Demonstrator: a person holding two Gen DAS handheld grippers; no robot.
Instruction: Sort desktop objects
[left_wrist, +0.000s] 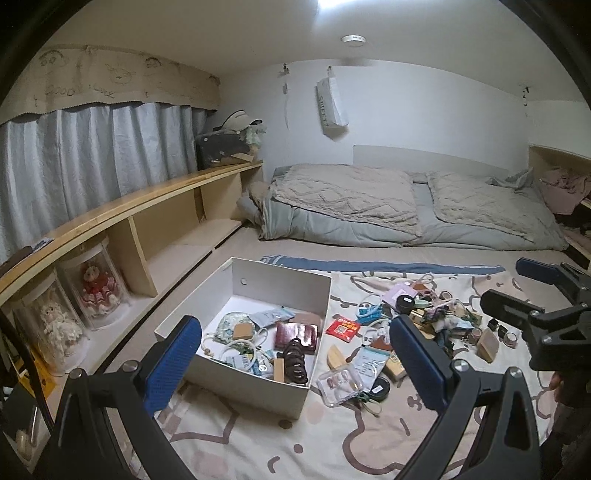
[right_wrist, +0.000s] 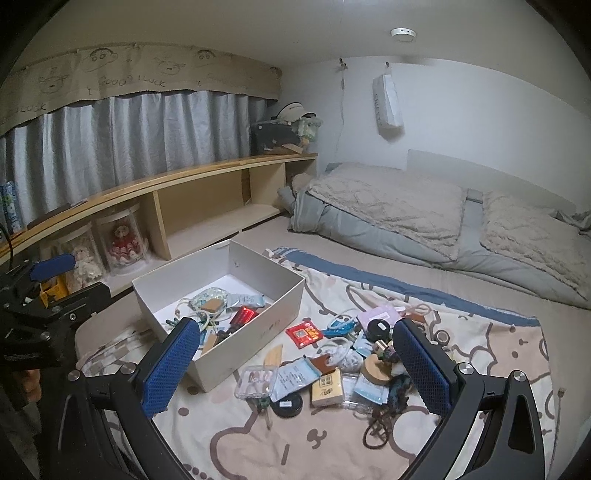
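A bed (left_wrist: 369, 251) filled most of both views, its folded grey quilt (left_wrist: 343, 206) lying across the upper middle of the frame and a cartoon-printed blanket (left_wrist: 258, 435) spread over the lower half. A long wooden shelf (left_wrist: 122, 210) ran along the left side under grey curtains (left_wrist: 74, 155), with two dolls in clear cylinders (left_wrist: 92, 291) standing in its lower left compartments. On the blanket, left of centre, stood an open white box (left_wrist: 284, 295) that already held part of the task's things: a dark red wallet (left_wrist: 295, 336), a stack of black hair ties (left_wrist: 293, 362), a small wooden block and several packets. Just right of the box, in the centre and centre right of the frame, lay the loose pile of small objects (right_wrist: 354, 350), among them a red packet (right_wrist: 304, 332), a clear plastic case (right_wrist: 256, 380), a black round lid (right_wrist: 286, 400), a tan box (right_wrist: 327, 391) and a round wooden disc (right_wrist: 376, 369). The left tool (left_wrist: 291, 354) hung above the near end of the box, its blue-padded fingers (left_wrist: 173, 362) spread wide and holding nothing. The right tool (right_wrist: 295, 365) hung above the near edge of the pile, its blue-padded fingers likewise spread wide and empty; in the left wrist view it showed at the right edge of the frame.
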